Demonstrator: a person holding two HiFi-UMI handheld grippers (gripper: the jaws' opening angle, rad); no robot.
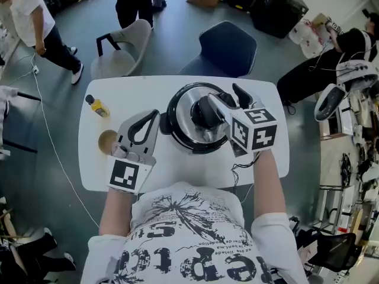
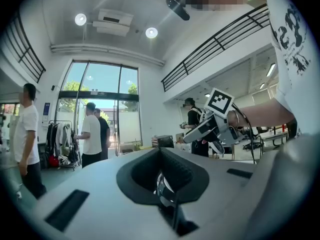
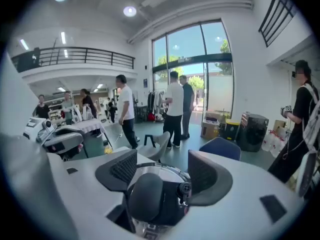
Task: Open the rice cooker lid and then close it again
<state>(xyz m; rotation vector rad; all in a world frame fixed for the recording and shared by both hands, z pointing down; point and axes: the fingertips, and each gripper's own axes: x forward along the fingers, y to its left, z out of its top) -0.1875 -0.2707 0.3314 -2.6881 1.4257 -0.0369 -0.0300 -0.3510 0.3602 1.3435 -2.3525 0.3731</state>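
The rice cooker [image 1: 177, 136] stands mid-table, a round black body with a shiny steel lid [image 1: 186, 108] and a black lid handle [image 1: 204, 117]. My right gripper [image 1: 228, 97] reaches over it from the right. In the right gripper view the handle [image 3: 144, 196] sits low between the jaws of my right gripper [image 3: 165, 173], and the left pad [image 3: 119, 170] lies against it, with the lid [image 3: 159, 171] behind. My left gripper [image 1: 144, 124] hangs just left of the cooker with its pads together and nothing held. In the left gripper view my left gripper [image 2: 162, 170] points level, past the right gripper [image 2: 216, 126].
A yellow bottle [image 1: 96, 106] and a brown cup [image 1: 107, 141] stand on the white table [image 1: 272, 158] at the left. A grey chair [image 1: 121, 49] and a navy chair [image 1: 228, 49] sit behind the far edge. People stand and sit around the room.
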